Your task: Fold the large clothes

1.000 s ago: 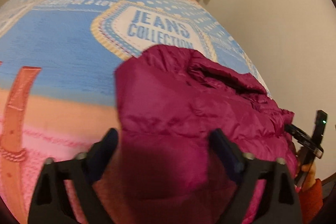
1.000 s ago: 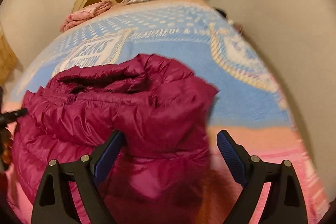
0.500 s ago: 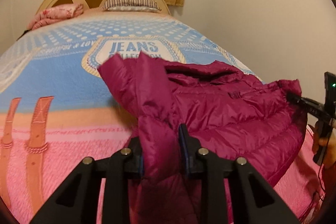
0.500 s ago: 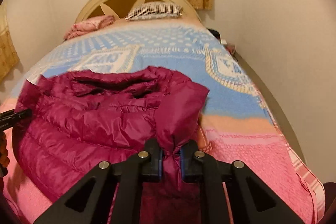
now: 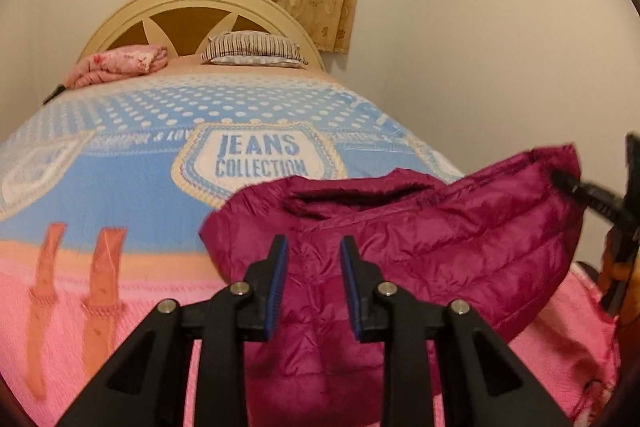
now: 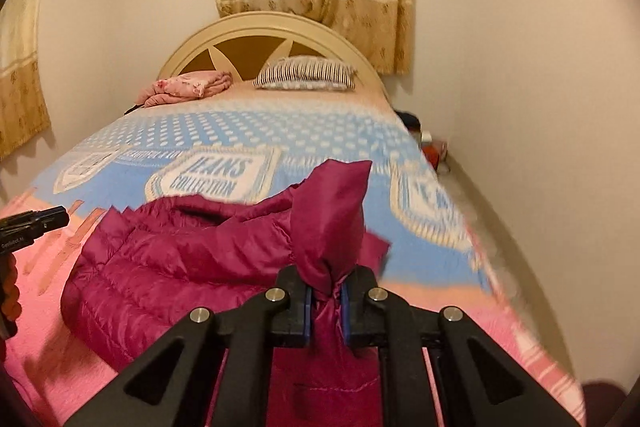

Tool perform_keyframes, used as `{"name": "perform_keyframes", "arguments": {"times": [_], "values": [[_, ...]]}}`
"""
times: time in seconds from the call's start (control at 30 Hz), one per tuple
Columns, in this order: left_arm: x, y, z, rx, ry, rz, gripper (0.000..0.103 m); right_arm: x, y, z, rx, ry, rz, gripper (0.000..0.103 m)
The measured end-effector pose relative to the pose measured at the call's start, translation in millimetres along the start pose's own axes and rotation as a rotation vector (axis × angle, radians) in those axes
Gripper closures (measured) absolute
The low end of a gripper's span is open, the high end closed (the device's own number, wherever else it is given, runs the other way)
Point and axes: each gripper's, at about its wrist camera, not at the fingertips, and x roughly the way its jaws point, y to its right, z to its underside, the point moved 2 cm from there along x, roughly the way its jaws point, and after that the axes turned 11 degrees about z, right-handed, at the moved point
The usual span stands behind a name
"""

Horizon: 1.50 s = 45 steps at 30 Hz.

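Observation:
A magenta puffer jacket (image 5: pixel 440 239) hangs stretched between my two grippers above the foot of the bed, its collar opening facing up. My left gripper (image 5: pixel 314 283) is shut on a thick fold at one side of the jacket. My right gripper (image 6: pixel 325 301) is shut on a bunched corner of the jacket (image 6: pixel 180 267), with fabric sticking up above its pads. In the left wrist view, the right gripper's tip (image 5: pixel 592 199) shows at the far right on the jacket's edge. The right wrist view catches the left gripper's tip (image 6: pixel 32 223) at the far left.
The bed carries a blue and pink blanket (image 5: pixel 120 195) printed JEANS COLLECTION. A striped pillow (image 6: pixel 306 73) and a folded pink cloth (image 6: pixel 188 89) lie by the cream headboard (image 6: pixel 260 27). A wall runs close along the bed's right side, with small items (image 6: pixel 432 147) on the floor there.
Both grippers went from open around the jacket to shut on it. They then rose, lifting the jacket off the blanket and spreading it between them.

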Motion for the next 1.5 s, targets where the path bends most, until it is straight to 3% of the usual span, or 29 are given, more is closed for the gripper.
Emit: {"name": "perform_keyframes", "arguments": {"times": [0.03,0.1,0.13,0.17,0.2,0.37,0.53,0.6,0.67,0.7,0.8,0.93,1.0,1.2,1.3,1.4,1.43,1.47,1.5], "values": [[6.3,-2.2,-2.7,0.018,-0.010,-0.030,0.071,3.5,-2.3,-4.6,-0.010,0.003,0.004,0.093],[18.4,-14.7,-2.3,0.005,-0.048,-0.085,0.048,8.4,-7.8,-7.8,-0.034,0.001,0.011,0.093],[20.7,-24.1,1.3,-0.022,-0.065,-0.097,0.022,9.3,-10.7,-5.7,-0.045,-0.002,0.013,0.093],[21.2,-33.3,5.0,-0.052,-0.065,-0.094,0.010,9.3,-12.8,-1.2,-0.054,-0.008,0.013,0.093],[22.9,-46.4,9.6,-0.092,-0.057,-0.088,0.009,8.0,-12.2,4.4,-0.059,-0.013,0.013,0.093],[48.3,-72.1,26.8,-0.233,-0.138,-0.009,0.008,18.6,-7.1,30.5,-0.051,-0.073,0.020,0.093],[71.4,-53.5,26.0,-0.151,-0.148,-0.044,0.015,28.2,-1.4,41.6,0.000,-0.114,0.006,0.093],[74.8,-42.6,26.1,-0.114,-0.146,-0.037,0.028,28.3,-1.8,44.8,-0.010,-0.116,0.012,0.093],[79.8,-37.5,29.3,-0.095,-0.183,-0.025,0.075,26.1,-3.5,47.7,-0.020,-0.117,0.021,0.093],[81.7,-34.1,32.6,-0.090,-0.204,-0.018,0.086,25.4,-4.8,48.5,-0.021,-0.117,0.022,0.093],[67.1,-22.4,42.1,-0.059,-0.175,0.001,0.092,19.8,-2.7,49.6,-0.010,-0.110,0.018,0.093],[32.5,-4.8,43.6,-0.014,-0.100,0.051,0.092,7.9,2.6,49.4,0.007,-0.094,0.010,0.093],[23.1,0.0,31.9,0.003,-0.067,0.040,0.092,1.4,3.4,43.0,0.004,-0.069,0.007,0.093],[24.5,-16.6,-36.9,-0.025,0.070,0.002,0.092,26.9,0.4,-14.0,-0.037,0.005,0.039,0.093],[42.9,-31.5,-61.5,-0.011,0.066,-0.079,0.092,55.9,-1.9,-41.1,-0.034,0.016,0.050,0.093],[51.3,-47.5,-59.8,-0.032,0.012,-0.076,0.087,66.1,-5.5,-53.9,-0.013,0.016,0.027,0.093],[52.8,-54.4,-55.4,-0.042,-0.011,-0.063,0.076,64.2,-8.3,-53.4,-0.029,0.024,0.029,0.093],[54.2,-61.2,-49.0,-0.053,-0.034,-0.057,0.046,61.9,-10.6,-51.4,-0.050,0.035,0.037,0.093],[55.4,-67.3,-42.6,-0.066,-0.048,-0.054,0.028,57.0,-14.1,-46.4,-0.078,0.051,0.050,0.093]]}}
